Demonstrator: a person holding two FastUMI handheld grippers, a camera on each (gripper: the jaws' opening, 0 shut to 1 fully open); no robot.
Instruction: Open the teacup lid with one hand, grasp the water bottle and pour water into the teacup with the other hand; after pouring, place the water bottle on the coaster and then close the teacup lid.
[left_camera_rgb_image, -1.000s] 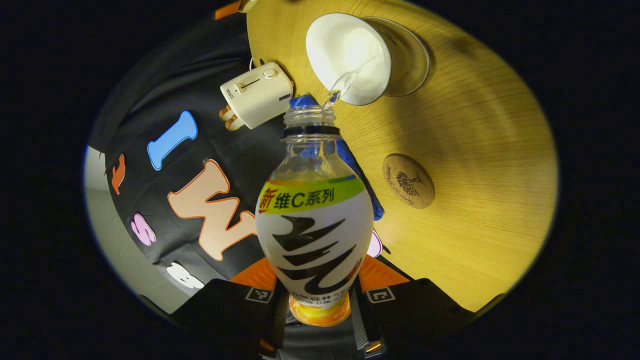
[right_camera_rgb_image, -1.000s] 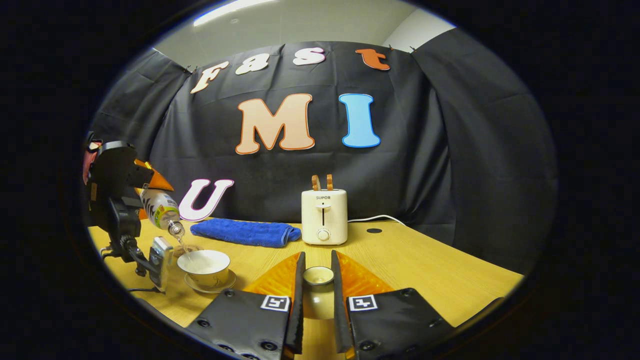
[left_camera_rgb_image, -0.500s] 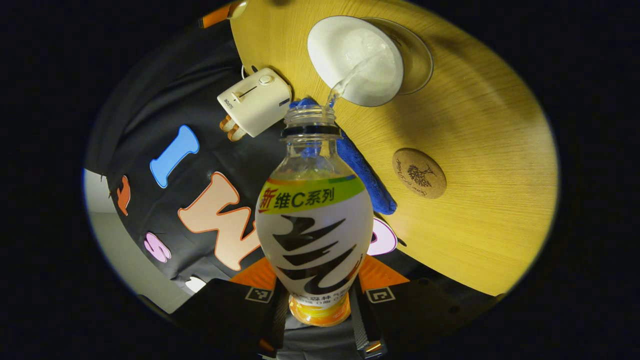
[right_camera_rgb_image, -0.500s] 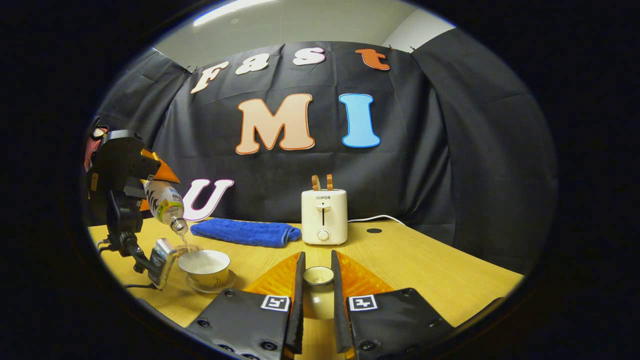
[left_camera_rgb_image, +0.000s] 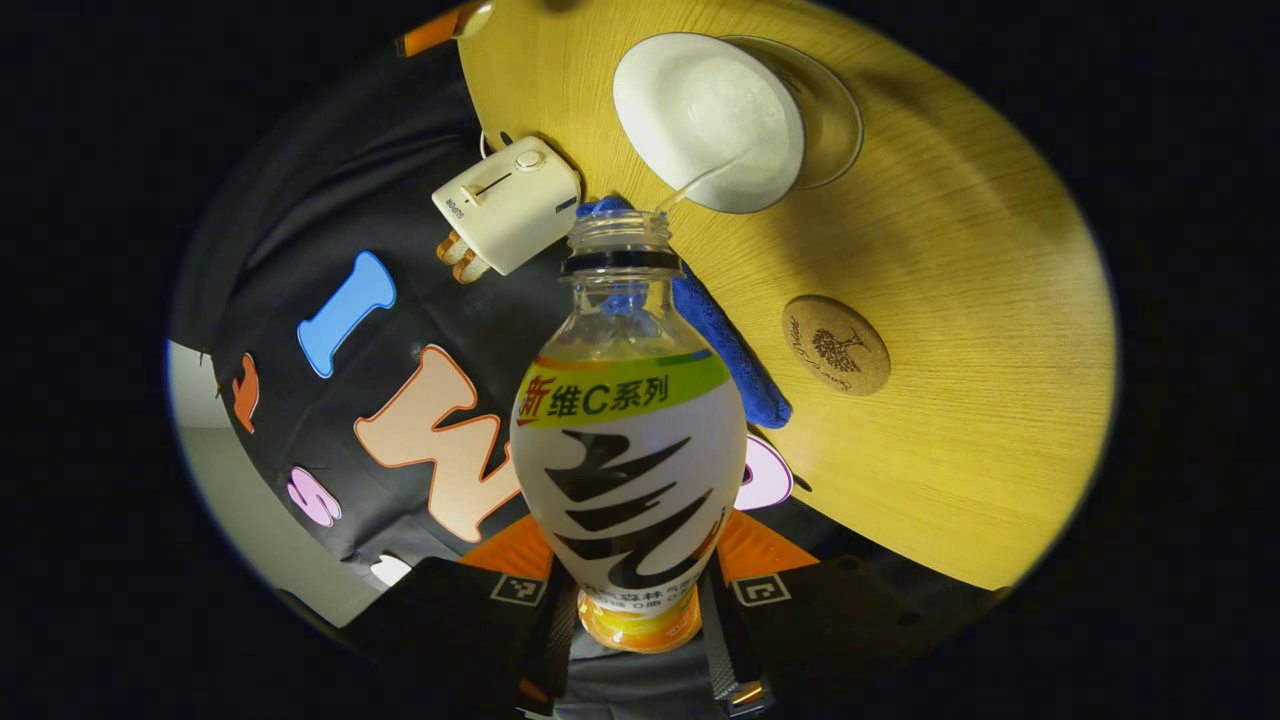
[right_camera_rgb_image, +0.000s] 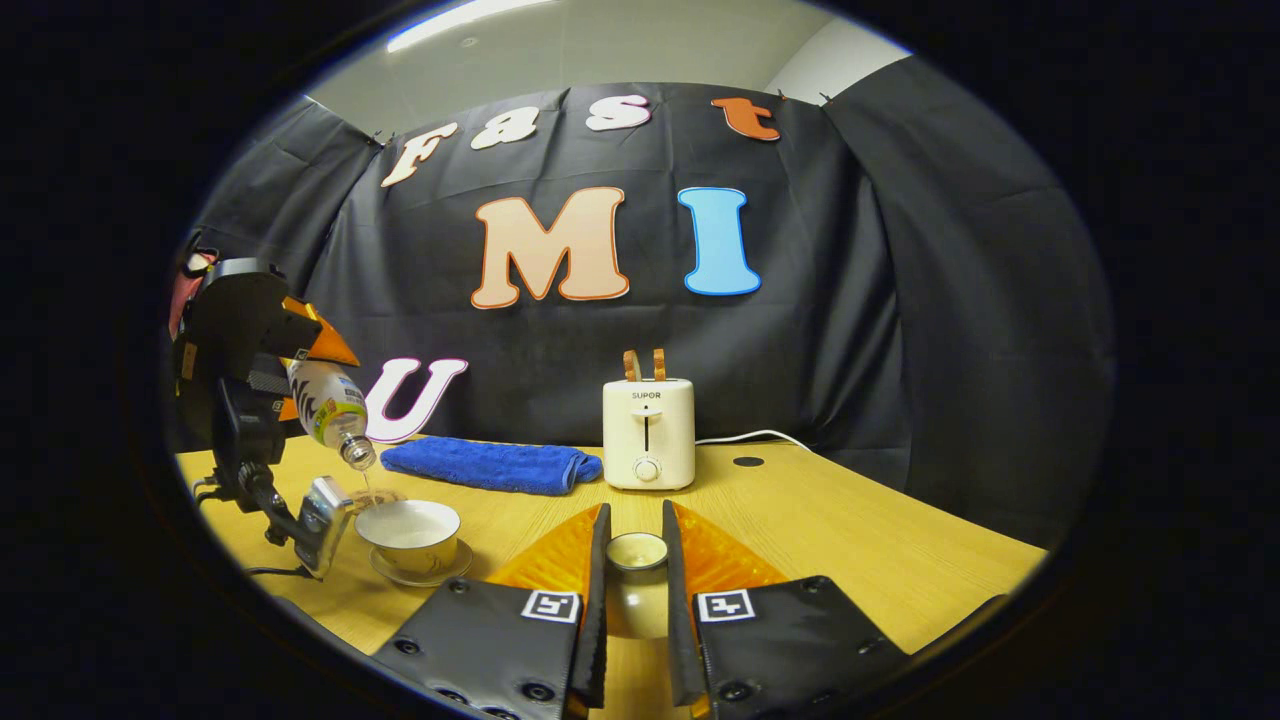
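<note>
Both views are sharp at the centre and bend strongly toward the edges. Warm overhead light makes the table (left_camera_rgb_image: 950, 240) bright yellow, with soft shadows beside the cup (left_camera_rgb_image: 715, 115). A ceiling lamp (right_camera_rgb_image: 470, 18) glares; the wall cloth stays dim.

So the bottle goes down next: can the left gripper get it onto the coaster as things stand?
Probably yes. The coaster lies bare on the table, apart from the teacup and towel; the left gripper holds the bottle firmly.
</note>
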